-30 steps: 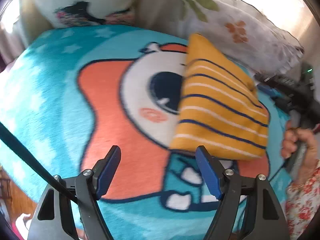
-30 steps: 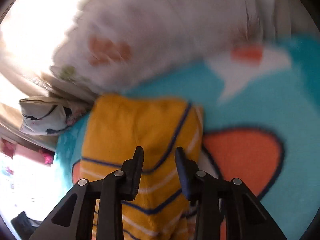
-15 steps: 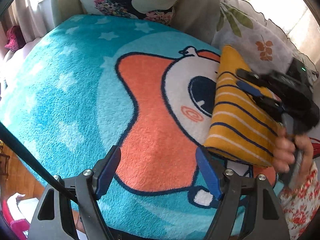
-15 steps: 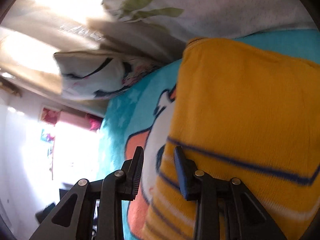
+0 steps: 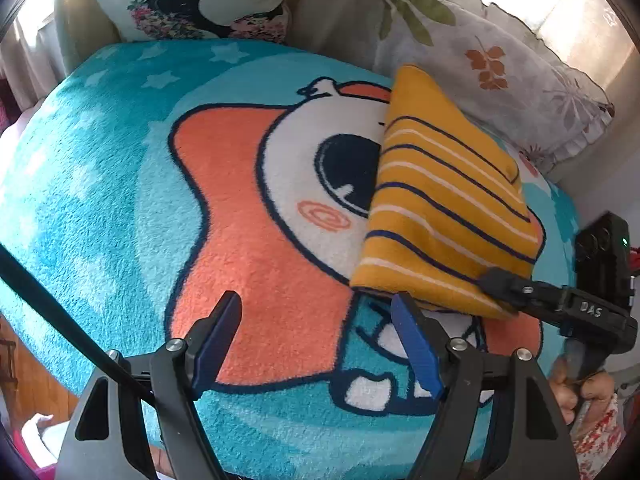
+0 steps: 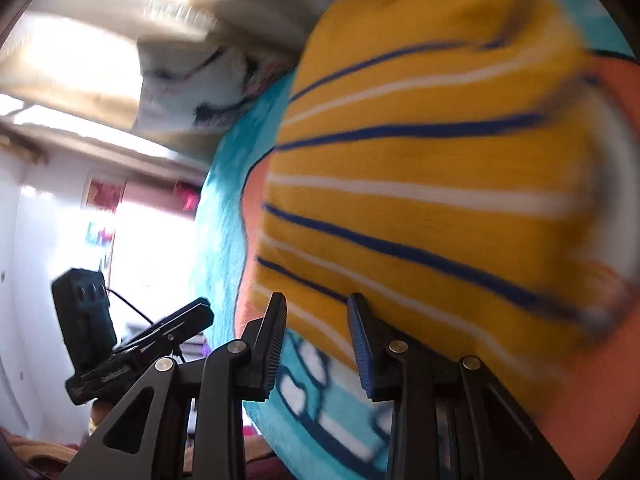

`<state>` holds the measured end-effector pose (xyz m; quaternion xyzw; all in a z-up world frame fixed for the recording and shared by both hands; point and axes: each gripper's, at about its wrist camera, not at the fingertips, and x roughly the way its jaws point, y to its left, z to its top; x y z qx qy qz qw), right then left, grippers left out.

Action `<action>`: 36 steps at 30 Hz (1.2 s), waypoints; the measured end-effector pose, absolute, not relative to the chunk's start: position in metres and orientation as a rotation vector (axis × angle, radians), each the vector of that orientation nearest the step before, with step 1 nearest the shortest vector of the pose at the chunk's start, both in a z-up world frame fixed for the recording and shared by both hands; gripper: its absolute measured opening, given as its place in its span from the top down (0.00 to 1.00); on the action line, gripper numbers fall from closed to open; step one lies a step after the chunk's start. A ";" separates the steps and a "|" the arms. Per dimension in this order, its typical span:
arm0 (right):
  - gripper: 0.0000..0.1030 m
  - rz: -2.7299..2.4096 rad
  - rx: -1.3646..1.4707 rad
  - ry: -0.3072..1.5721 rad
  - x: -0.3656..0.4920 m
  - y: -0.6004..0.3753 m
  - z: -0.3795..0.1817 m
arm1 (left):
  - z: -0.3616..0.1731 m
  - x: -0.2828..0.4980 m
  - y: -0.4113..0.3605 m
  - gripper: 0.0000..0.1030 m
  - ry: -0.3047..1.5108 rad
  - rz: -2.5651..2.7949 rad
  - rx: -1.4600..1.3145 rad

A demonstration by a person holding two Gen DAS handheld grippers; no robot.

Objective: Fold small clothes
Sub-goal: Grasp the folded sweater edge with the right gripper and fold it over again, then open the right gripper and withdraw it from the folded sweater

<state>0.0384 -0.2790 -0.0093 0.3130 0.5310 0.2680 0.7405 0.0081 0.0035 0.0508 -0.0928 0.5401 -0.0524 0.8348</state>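
A folded yellow garment [image 5: 444,208] with navy and white stripes lies on the right side of a teal cartoon blanket [image 5: 120,184]. My left gripper [image 5: 316,344] is open and empty, just in front of the garment's near left corner. My right gripper [image 5: 486,280] reaches in from the right at the garment's near right edge. In the blurred right wrist view the right gripper [image 6: 318,322] is partly open at the garment's [image 6: 432,184] near edge, with nothing between its pads.
A floral pillow [image 5: 492,64] lies behind the garment and a printed cushion [image 5: 208,4] at the back. The blanket's near edge drops off to a wooden floor at lower left. The left gripper's body [image 6: 132,344] shows in the right wrist view.
My right gripper has come off the top of the garment and moved back to its near right edge. The left gripper has moved closer to the garment's near left corner.
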 end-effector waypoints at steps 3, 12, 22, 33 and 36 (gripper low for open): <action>0.64 0.483 0.736 1.131 0.020 -0.323 -0.005 | 0.051 0.007 0.000 0.26 1.144 -0.123 -0.186; 0.57 0.436 0.719 0.930 0.026 -0.325 0.047 | 0.050 0.004 -0.026 0.26 1.153 -0.178 -0.152; 0.63 0.288 0.606 1.005 0.045 -0.313 0.036 | 0.056 -0.015 -0.019 0.26 1.121 -0.145 -0.093; 0.52 0.242 0.165 0.968 0.015 -0.219 0.054 | 0.045 -0.010 0.026 0.26 1.129 -0.071 -0.094; 0.51 0.221 0.070 1.017 0.002 -0.193 0.043 | 0.036 -0.002 0.045 0.26 1.137 -0.050 -0.076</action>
